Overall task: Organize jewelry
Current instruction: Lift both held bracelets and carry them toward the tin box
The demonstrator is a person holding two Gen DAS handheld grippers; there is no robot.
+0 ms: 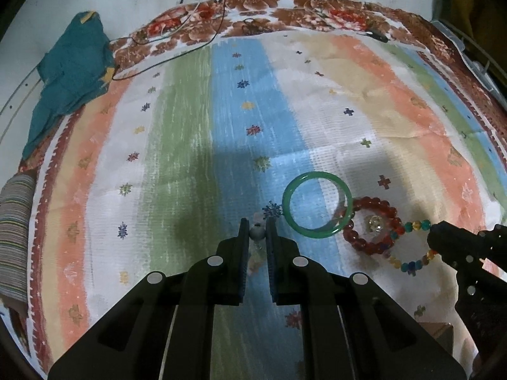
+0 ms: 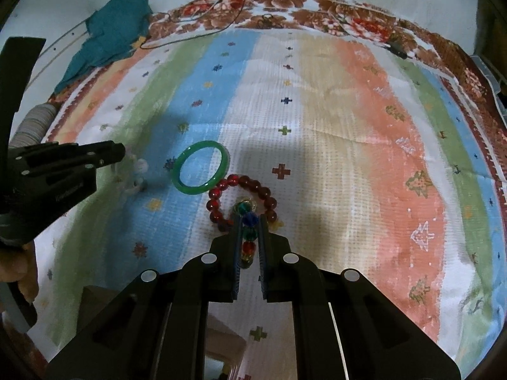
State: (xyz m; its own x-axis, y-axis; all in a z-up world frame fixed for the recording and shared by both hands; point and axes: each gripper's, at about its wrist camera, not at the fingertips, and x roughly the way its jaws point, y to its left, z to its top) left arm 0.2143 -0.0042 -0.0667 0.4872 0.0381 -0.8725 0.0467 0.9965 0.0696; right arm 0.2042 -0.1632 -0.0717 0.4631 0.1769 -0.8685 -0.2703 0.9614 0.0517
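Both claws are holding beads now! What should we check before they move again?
1. Left gripper shut on the pale bead string: ok.
2. Right gripper shut on the multicolour bracelet: ok.
3. Multicolour bracelet free of the red bracelet: cannot tell, they overlap in both views.
4. Green bangle clear of the red bracelet: not ok, the two overlap in the left wrist view.
5. Bare cloth beyond the jewelry to set things down: ok.
6. Pale bead string fully off the cloth: cannot tell, its lower end is blurred.
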